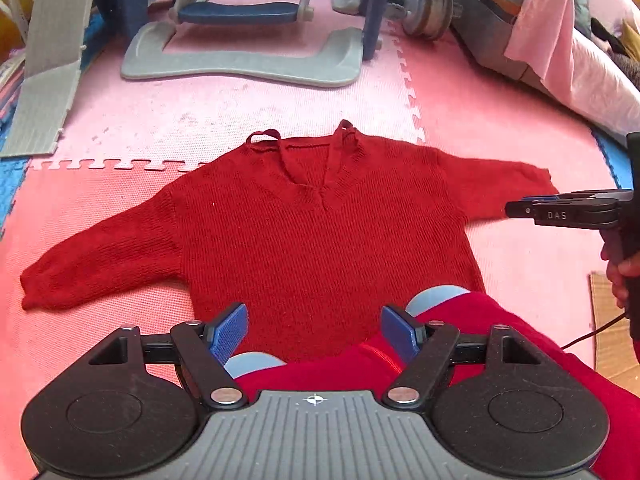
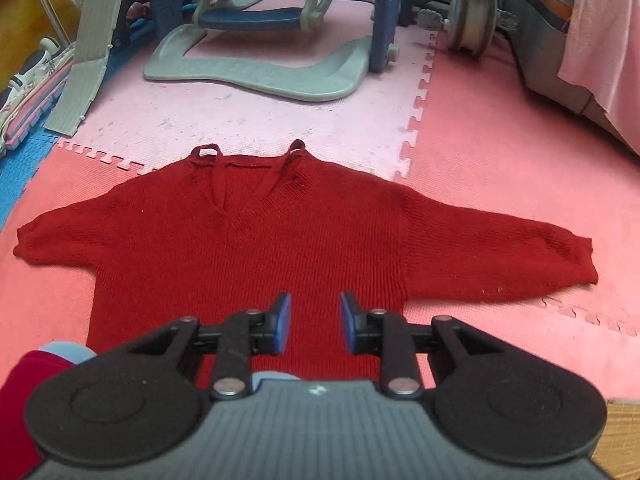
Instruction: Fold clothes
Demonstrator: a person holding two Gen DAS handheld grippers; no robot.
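Foam floor mat [image 2: 500, 168] | red knit sweater [image 2: 248, 248] flat, unfolded | our left claw [image 1: 314, 334] wide, right claw [image 2: 316, 322] narrow, both empty | next: grip a sleeve.

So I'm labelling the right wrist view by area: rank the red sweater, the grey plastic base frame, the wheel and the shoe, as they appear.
1. red sweater
2. grey base frame
3. wheel and shoe: alike, and the shoe is cut off, so unranked.

Both wrist cameras: raised, tilted steeply down, near; shared ground: red sweater [image 1: 320, 240] on foam mat [image 1: 520, 280]
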